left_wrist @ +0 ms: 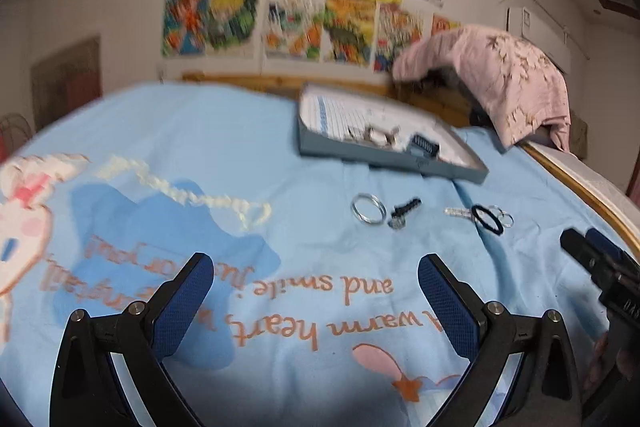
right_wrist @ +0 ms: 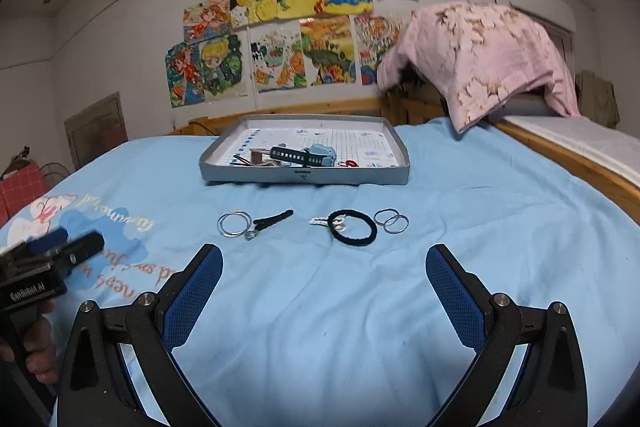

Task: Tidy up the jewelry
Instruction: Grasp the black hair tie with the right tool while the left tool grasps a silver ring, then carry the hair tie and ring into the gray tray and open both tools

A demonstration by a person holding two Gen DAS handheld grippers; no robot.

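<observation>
The bedsheet (right_wrist: 360,307) is pale blue with orange lettering and a pink-and-white cartoon (blurred). The tray (right_wrist: 304,179) is grey, its floor white with a blue grid. The hair tie (right_wrist: 354,227) is black, the bangles (right_wrist: 234,223) silver, the draped cloth (right_wrist: 480,59) pink with pale flowers.

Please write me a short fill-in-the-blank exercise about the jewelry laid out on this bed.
1. Both the left gripper and the right gripper have their jaws ____.
2. The black elastic hair tie lies on the light ____ bedsheet.
3. The shallow grey cardboard tray sits ____ the row of loose items, nearer the wall.
4. The large silver metal bangles lie at the ____ end of that row in the right wrist view.

Answers: open; blue; behind; left
</observation>
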